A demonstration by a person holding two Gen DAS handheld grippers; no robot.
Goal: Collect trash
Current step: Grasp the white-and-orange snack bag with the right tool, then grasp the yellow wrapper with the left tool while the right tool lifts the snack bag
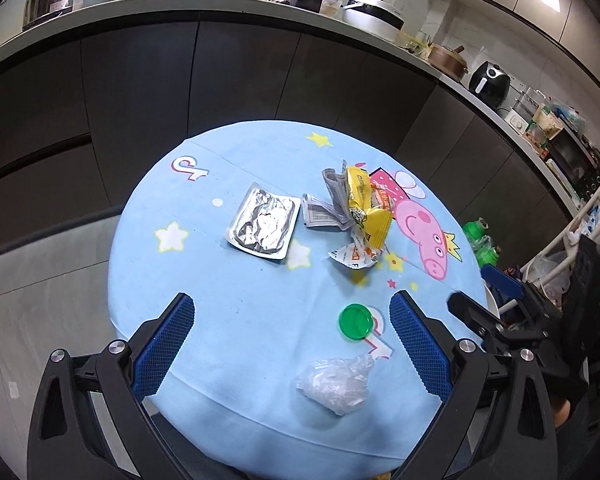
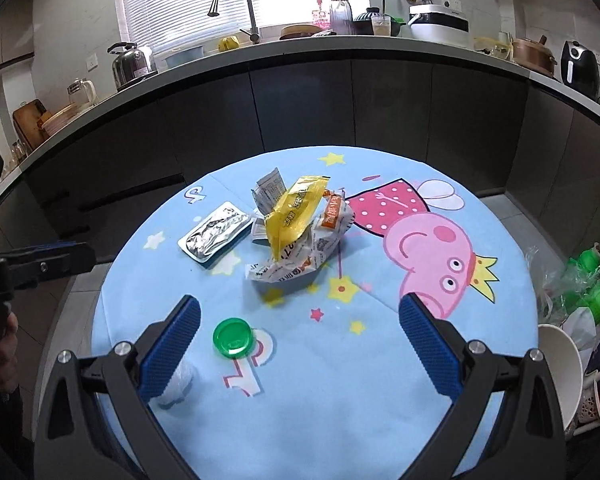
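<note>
1. At the bottom of the left wrist view, the left gripper [image 1: 292,322] hangs over the near edge of the table [image 1: 228,312] with its jaws spread wide and nothing between them; a crumpled clear plastic bag [image 1: 334,384] lies low in the frame, inside the span of the blue pads.
2. In the right wrist view, the right gripper [image 2: 300,328] is likewise released and empty; its left pad partly hides that same plastic bag [image 2: 176,388] at lower left.
3. A green cap [image 1: 355,323] sits just above the bag, near the left gripper's right finger; in the right wrist view the green cap [image 2: 233,338] rests just right of the left finger.
4. Toward mid-frame, a pile of wrappers lies on the blue cartoon cloth: a yellow wrapper [image 2: 296,212] draped over a white printed wrapper [image 2: 300,258], with folded paper [image 1: 320,216] touching them.
5. Left of the pile, apart from it, a flattened foil tray [image 1: 264,222] lies by itself.
6. At the right edge of the right wrist view, beside the table, stand green bottles [image 2: 592,280] and a white bowl [image 2: 560,360].
7. Farthest off, across the top, dark cabinets carry a counter [image 2: 300,46] with a kettle [image 2: 134,64] and faucet [image 2: 236,4].
</note>
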